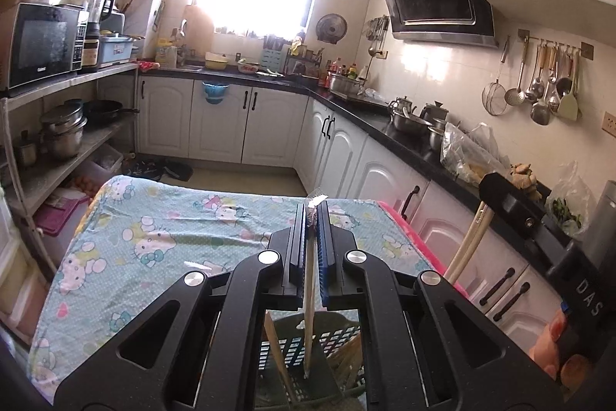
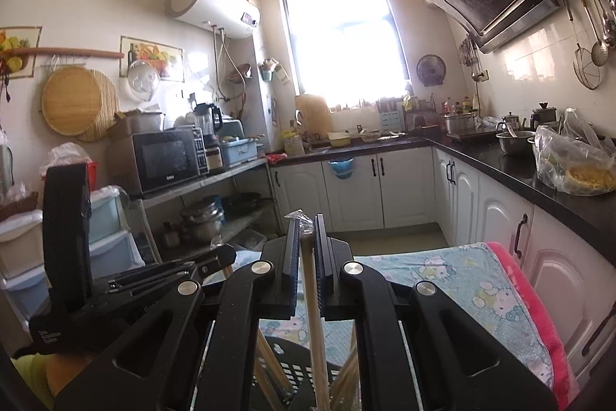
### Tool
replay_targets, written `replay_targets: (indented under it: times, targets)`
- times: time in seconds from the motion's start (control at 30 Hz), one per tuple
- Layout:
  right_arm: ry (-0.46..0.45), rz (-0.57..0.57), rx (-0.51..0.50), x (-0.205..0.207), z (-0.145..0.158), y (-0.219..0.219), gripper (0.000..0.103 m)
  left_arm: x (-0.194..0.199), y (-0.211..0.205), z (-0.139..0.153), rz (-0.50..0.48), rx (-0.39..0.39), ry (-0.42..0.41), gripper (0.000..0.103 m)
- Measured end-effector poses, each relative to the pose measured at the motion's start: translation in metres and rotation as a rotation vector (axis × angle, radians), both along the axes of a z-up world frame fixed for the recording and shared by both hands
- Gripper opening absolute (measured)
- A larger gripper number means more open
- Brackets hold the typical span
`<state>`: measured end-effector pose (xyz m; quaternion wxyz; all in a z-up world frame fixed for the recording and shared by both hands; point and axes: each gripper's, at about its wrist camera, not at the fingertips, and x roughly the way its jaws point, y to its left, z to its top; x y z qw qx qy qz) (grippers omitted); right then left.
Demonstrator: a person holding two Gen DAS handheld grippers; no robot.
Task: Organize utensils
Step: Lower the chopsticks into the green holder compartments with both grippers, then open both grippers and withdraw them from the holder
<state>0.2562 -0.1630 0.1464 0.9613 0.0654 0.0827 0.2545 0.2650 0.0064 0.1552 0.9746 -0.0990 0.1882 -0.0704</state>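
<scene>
My left gripper is shut on a wrapped pair of chopsticks that hangs down into a dark slotted utensil basket below it. My right gripper is shut on another pale wooden chopstick pair, plastic wrap at its top, its lower end over the same basket. More wooden sticks lean inside the basket. The right gripper also shows at the right edge of the left wrist view, holding its sticks. The left gripper's body shows at the left of the right wrist view.
The basket stands on a table under a Hello Kitty cloth with a pink edge. A black counter with pots and bags runs along the right. A shelf with a microwave stands on the left.
</scene>
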Motion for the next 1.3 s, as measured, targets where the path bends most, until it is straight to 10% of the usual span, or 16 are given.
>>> replay_targets:
  times: [1.3]
  targets:
    - [0.173, -0.044, -0.046, 0.0, -0.072, -0.008, 0.012, 0.004, -0.013, -0.063, -0.051, 0.048, 0.167, 0.003]
